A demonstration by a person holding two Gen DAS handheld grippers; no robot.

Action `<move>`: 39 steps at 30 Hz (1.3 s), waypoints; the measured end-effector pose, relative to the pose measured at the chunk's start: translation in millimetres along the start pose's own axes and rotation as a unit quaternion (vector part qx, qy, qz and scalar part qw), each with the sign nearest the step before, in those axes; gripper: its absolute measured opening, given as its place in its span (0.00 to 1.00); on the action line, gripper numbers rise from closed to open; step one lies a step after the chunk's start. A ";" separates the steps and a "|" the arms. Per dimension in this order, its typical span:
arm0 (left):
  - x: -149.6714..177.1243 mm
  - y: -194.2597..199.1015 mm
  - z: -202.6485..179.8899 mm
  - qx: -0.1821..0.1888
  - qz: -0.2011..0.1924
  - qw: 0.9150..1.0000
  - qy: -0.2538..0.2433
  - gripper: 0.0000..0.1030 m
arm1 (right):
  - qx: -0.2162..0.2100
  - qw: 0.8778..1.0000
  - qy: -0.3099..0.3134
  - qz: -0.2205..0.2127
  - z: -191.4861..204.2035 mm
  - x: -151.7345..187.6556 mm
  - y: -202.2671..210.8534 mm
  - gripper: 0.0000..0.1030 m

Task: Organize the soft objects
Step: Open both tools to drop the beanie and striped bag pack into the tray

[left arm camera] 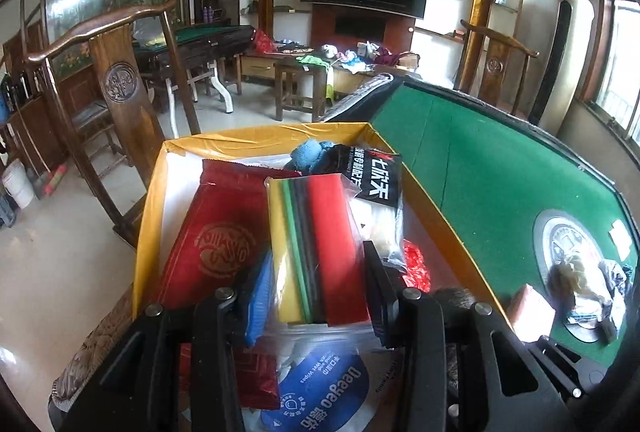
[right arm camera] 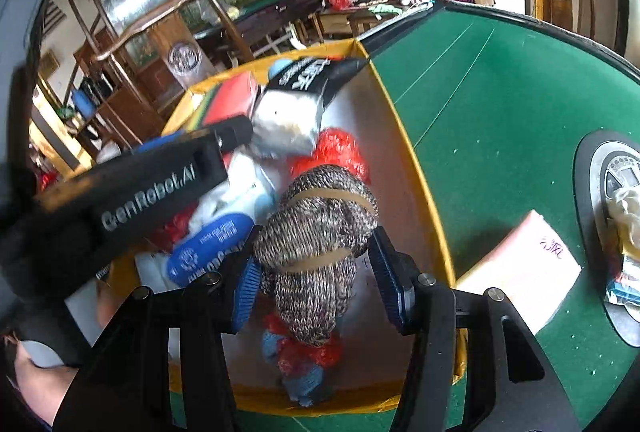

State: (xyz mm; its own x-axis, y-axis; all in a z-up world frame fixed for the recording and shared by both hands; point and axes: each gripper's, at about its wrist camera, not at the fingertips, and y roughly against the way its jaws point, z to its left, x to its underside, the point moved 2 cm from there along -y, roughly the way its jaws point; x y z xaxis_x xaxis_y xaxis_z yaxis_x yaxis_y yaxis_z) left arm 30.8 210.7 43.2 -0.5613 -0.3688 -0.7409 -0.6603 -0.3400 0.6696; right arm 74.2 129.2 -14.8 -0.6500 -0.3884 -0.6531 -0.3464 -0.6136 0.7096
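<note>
Your left gripper (left arm camera: 320,296) is hanging over the yellow box (left arm camera: 256,142), which is sitting on the green table (left arm camera: 492,168). Its fingers are standing moderately apart on either side of a clear bag of coloured sheets (left arm camera: 320,248), yellow, green, black and red. The blue pad (left arm camera: 258,304) is lying against the bag's left edge and the dark finger against its right edge; whether the bag is being pinched or merely bracketed, I cannot tell. The bag is lying on top of the box contents, beside a red pouch (left arm camera: 218,236) and above a pack of wet wipes (left arm camera: 320,392). A black packet (left arm camera: 376,176) and a blue cloth (left arm camera: 312,152) are lying at the far end of the box.

Your right gripper (right arm camera: 316,268) is standing wide open inside the box's right half. A bundle of grey knitted socks (right arm camera: 316,232) is sitting between the fingers. The left pad (right arm camera: 246,288) is lying just against the knit; the right pad (right arm camera: 386,272) is standing clear of it. The bundle is resting low in the box, near red crinkled plastic (right arm camera: 336,148) and a second red-and-blue item (right arm camera: 304,364) below it.

Outside the box, a pink packet (right arm camera: 528,264) is lying on the table, near a round centre plate (right arm camera: 592,168) carrying a small heap of items.
</note>
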 end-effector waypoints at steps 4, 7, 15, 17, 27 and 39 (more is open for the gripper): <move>0.3 0.7 1.2 -0.012 0.001 1.000 -0.004 0.42 | 0.013 1.000 0.019 0.001 2.2 -0.3 6.5 0.52; -0.5 1.6 2.4 -0.018 -0.002 1.000 -0.004 0.46 | 0.034 0.999 0.034 -0.007 5.1 -1.1 12.1 0.52; -1.5 9.0 3.1 -0.027 -0.022 0.999 -0.005 0.59 | 0.041 0.997 0.050 -0.045 5.6 -0.9 40.7 0.70; -1.7 11.2 4.4 -0.028 -0.028 0.999 -0.003 0.61 | 0.039 0.997 0.048 -0.048 5.4 -0.3 45.7 0.70; -1.8 14.3 0.2 -0.033 -0.045 0.998 -0.009 0.66 | 0.008 0.997 0.017 -0.074 -5.4 5.3 72.1 0.70; -1.2 19.5 1.2 0.039 -0.046 0.998 0.011 0.71 | 0.017 0.992 -0.045 -0.116 -61.7 26.8 124.9 0.70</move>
State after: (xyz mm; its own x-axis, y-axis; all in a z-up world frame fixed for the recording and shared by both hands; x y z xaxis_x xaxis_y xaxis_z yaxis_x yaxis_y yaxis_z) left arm 18.0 205.6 57.1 -0.4863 -0.3586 -0.7968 -0.7453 -0.3057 0.5925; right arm 55.3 -0.2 40.1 -0.6069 -0.1755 -0.7752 -0.5153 -0.6556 0.5519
